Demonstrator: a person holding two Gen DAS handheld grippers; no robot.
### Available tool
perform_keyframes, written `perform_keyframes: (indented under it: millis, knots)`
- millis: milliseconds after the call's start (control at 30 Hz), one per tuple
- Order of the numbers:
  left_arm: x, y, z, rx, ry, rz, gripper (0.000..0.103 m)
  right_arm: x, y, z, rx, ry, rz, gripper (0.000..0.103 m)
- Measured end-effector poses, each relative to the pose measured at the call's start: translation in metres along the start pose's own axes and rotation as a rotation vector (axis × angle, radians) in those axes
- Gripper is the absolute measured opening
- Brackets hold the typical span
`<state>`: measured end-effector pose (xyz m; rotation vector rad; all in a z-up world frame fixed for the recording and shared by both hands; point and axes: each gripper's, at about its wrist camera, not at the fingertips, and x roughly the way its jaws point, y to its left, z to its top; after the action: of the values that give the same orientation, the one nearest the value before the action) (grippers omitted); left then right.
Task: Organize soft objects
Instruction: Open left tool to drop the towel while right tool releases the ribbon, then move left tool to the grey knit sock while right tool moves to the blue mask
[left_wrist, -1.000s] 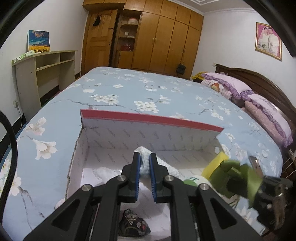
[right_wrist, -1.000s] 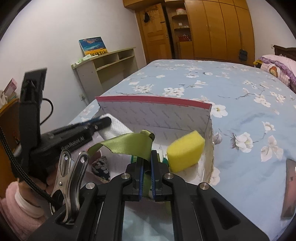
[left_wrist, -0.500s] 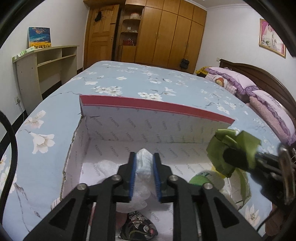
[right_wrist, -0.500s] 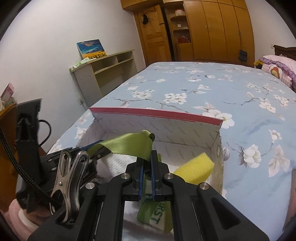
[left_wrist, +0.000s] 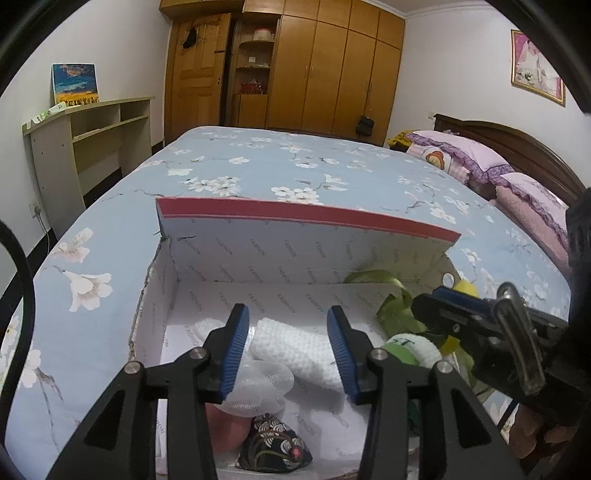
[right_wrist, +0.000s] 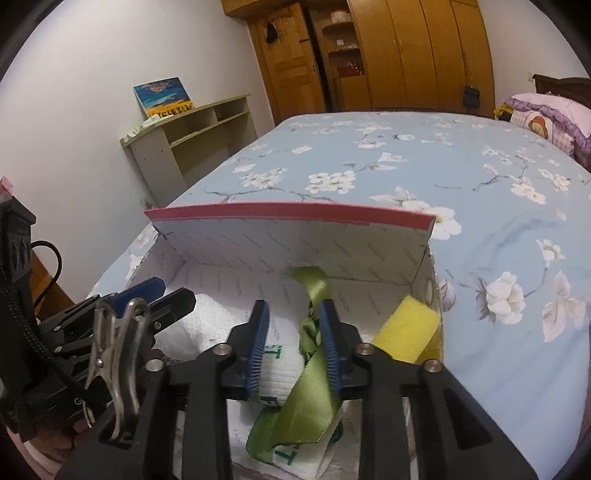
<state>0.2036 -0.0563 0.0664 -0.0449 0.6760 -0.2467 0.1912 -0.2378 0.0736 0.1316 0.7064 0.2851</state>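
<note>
Ribbon (right_wrist: 309, 384) lies limp in box (right_wrist: 295, 236), draped by right gripper (right_wrist: 293, 352), jaws just opened, released. Left gripper (left_wrist: 286, 352) likewise opening over cloth (left_wrist: 295, 345). Both light, floppy; pinch mid-fold.

Open cardboard box (left_wrist: 258, 254) on a blue flowered bedspread (left_wrist: 295, 166), white printed lining, red-edged lid standing at its far side. Left gripper (left_wrist: 288, 345) above the box, jaws just been opening, blue pads apart; a white knitted cloth (left_wrist: 295, 347) lies between them, untouched. White mesh piece (left_wrist: 258, 384) nearer, beneath the left pad. Dark patterned pouch (left_wrist: 273, 448) at the near edge. Green ribbon (left_wrist: 395, 306) in the right part of the box. Right gripper (left_wrist: 454, 306) enters from the right over the ribbon. Pink pillows (left_wrist: 480, 158) far right.
</note>
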Motion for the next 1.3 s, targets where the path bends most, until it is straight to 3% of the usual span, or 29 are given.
perform_keyframes:
  millis: [567, 1300]
  knots:
    - [-0.041, -0.007, -0.003, 0.019, -0.024, -0.008, 0.046, -0.036, 0.011, -0.01, -0.013, -0.04, -0.002, 0.04]
    - [-0.102, -0.014, -0.033, 0.014, -0.018, -0.052, 0.047, -0.092, 0.015, -0.062, 0.052, -0.047, 0.021, 0.041]
